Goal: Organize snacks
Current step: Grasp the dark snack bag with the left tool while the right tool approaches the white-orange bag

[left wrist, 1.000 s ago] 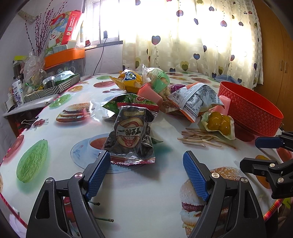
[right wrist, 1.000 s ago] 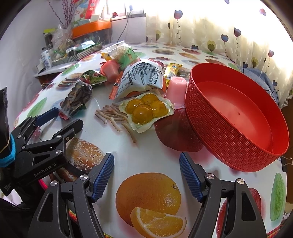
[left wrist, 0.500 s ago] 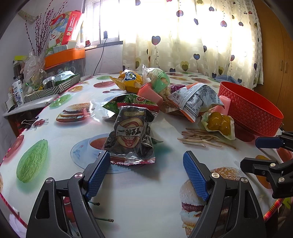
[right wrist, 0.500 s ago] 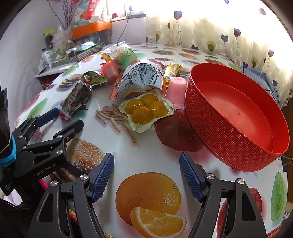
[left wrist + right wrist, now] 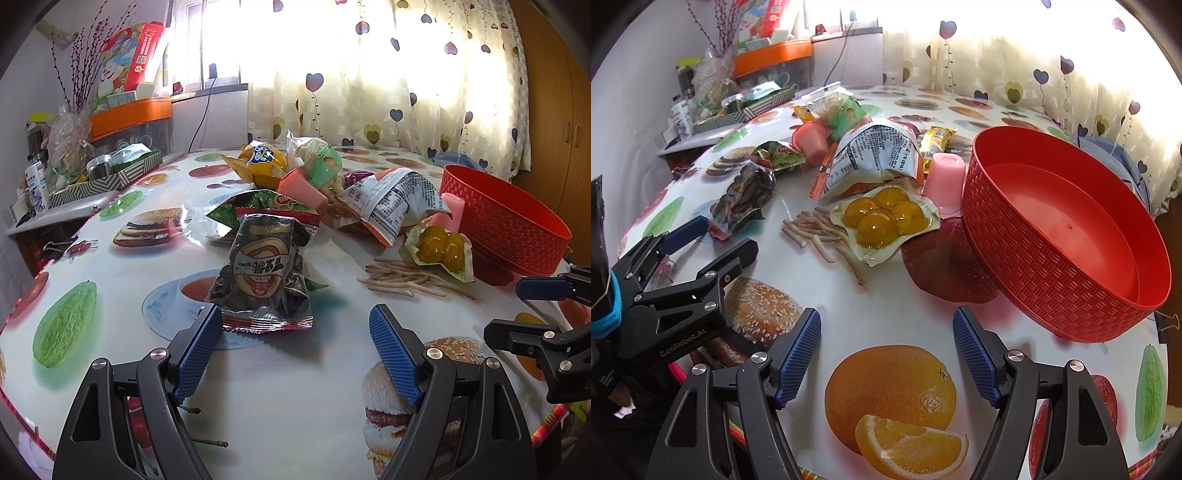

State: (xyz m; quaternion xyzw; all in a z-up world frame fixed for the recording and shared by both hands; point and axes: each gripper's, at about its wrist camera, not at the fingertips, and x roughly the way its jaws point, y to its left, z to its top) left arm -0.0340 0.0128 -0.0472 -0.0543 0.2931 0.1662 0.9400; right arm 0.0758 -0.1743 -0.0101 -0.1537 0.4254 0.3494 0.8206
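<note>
The basket (image 5: 1049,258) is red with a woven pattern. The tablecloth (image 5: 295,398) is white, printed with burgers, oranges and green fruit. The dark packet (image 5: 264,273) has red edges. 4 yellow yolks (image 5: 882,218) show through clear wrap. The curtain (image 5: 369,74) carries hearts.

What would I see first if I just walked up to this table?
Probably the big red basket, empty, on the table's right side. Next, the jumble of snack packets beside it, with the yolk pack nearest. In front of the open left hand-held gripper lies a dark snack bag.

Snack packs (image 5: 264,271) piled on table beside empty red basket (image 5: 1067,229)
</note>
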